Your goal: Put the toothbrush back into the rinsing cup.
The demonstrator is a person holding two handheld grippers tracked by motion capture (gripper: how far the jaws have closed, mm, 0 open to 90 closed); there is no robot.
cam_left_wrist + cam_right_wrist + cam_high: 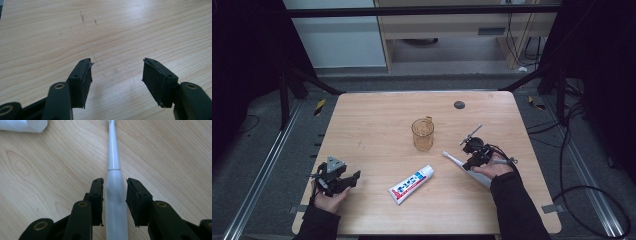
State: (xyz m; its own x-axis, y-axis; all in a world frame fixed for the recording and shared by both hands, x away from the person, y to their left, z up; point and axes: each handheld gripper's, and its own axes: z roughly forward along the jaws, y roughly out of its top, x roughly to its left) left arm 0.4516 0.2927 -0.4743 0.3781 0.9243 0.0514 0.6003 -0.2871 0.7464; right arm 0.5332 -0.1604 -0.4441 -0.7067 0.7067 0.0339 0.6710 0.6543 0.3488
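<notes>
The white electric toothbrush (pixel 113 192) lies flat on the table (pixel 377 120), right of the amber cup (pixel 423 134), with bare wood around it. The right gripper (pixel 114 197) straddles its handle, seemingly gripping it. The left gripper (pixel 116 75), far left of the cup, gapes empty.

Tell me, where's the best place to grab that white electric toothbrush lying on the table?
Probably the thick handle of the toothbrush, not its thin neck. It lies flat on the table, so coming from above with one finger on each long side suits it. The right gripper is already placed so, its fingers straddling the handle's upper end, closing on it or nearly so.
</notes>
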